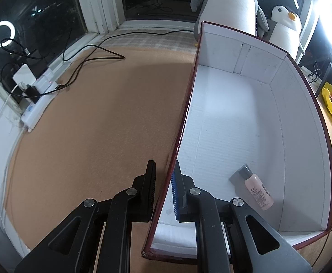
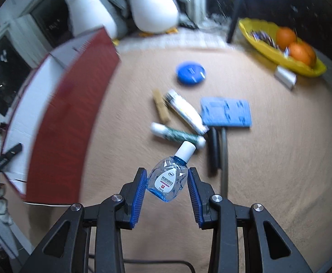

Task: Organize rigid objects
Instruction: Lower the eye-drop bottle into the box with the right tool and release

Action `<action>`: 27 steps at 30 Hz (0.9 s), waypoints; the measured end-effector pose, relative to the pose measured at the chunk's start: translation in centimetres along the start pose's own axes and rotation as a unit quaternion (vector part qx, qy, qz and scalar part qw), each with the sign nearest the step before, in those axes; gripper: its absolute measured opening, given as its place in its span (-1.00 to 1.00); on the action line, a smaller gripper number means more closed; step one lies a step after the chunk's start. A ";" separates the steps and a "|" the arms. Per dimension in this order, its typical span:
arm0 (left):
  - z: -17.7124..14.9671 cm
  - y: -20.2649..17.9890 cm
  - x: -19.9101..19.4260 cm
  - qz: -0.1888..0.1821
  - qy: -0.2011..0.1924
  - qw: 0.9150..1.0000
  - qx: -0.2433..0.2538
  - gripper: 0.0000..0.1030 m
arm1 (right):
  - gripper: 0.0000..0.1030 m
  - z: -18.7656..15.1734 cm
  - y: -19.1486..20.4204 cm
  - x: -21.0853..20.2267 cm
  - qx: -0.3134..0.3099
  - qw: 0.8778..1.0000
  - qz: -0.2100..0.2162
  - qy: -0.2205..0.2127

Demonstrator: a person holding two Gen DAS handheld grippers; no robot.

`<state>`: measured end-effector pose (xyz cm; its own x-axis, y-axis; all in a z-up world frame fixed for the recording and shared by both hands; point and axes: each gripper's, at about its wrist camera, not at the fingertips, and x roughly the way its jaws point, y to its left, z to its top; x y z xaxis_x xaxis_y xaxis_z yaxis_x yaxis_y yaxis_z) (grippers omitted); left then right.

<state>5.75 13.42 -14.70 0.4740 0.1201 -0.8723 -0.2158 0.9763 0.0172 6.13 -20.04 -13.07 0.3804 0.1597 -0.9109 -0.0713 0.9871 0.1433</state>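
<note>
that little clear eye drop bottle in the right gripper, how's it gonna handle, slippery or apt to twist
The eye drop bottle looks like smooth clear plastic, so probably somewhat slippery. It sits tilted in the right gripper, the white cap sticking out past the ribbed blue pads, so it may pivot. It looks small and likely light, and stiff enough to grip.

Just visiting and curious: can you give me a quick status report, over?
Left gripper shut on box wall, steadying it. Right gripper holds small clear eye-drop bottle above table. Pink bottle already inside box. Nothing blocking the way to it.
</note>
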 end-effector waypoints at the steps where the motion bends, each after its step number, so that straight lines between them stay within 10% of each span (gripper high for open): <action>1: 0.0 0.0 -0.1 -0.001 -0.001 1.000 0.000 -0.77 | -0.35 0.3 0.6 -0.6 -0.008 1.000 0.003 -0.009; 27: -0.5 0.4 -1.7 -0.005 -0.011 1.000 -0.013 -0.80 | -0.36 1.3 16.5 -4.5 -0.192 0.975 0.087 -0.068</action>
<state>4.40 13.53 -13.44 0.4956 0.1152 -0.8609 -0.2337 0.9723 -0.0044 4.47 -4.47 -6.13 0.4495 0.3499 -0.8219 -0.4752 0.8728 0.1117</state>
